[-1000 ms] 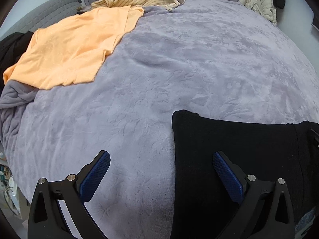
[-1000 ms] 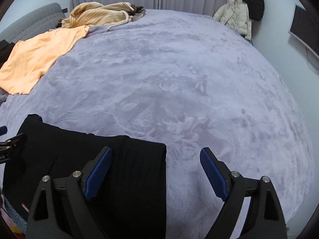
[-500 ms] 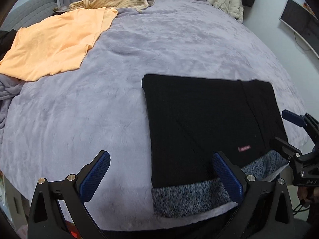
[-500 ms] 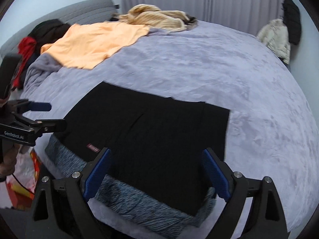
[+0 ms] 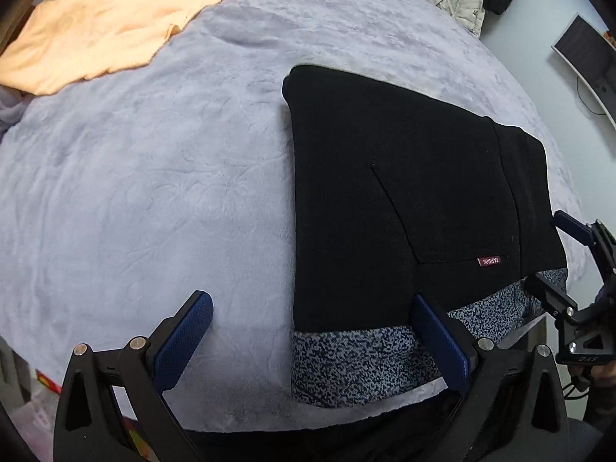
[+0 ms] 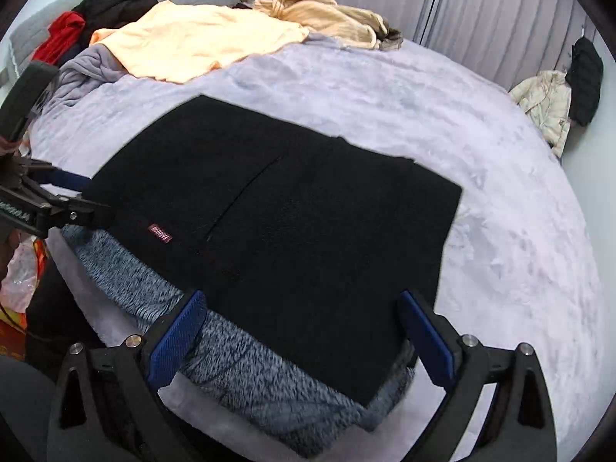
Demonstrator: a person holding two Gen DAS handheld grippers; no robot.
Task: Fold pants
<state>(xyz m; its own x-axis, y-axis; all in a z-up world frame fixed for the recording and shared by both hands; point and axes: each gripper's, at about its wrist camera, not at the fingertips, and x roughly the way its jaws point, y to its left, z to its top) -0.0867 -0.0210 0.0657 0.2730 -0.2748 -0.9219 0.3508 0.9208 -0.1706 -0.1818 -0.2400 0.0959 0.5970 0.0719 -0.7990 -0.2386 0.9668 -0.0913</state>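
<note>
Pants [image 5: 404, 192], black: folded flat on bed [image 5: 154, 192]. Left claw [image 5: 319, 342]: spread, empty. Right claw [image 6: 304, 338]: just opened wider, empty, above pants.

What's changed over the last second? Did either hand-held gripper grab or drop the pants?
Both pulled back toward the bed's near edge, so the whole folded black pants with their speckled grey lining now show. The left hand-held gripper stayed open and empty. The right hand-held gripper has just been opening its jaws wider, gripping nothing. Nothing was grabbed or dropped. The pants, orange shirt and blanket lie as before.
</note>
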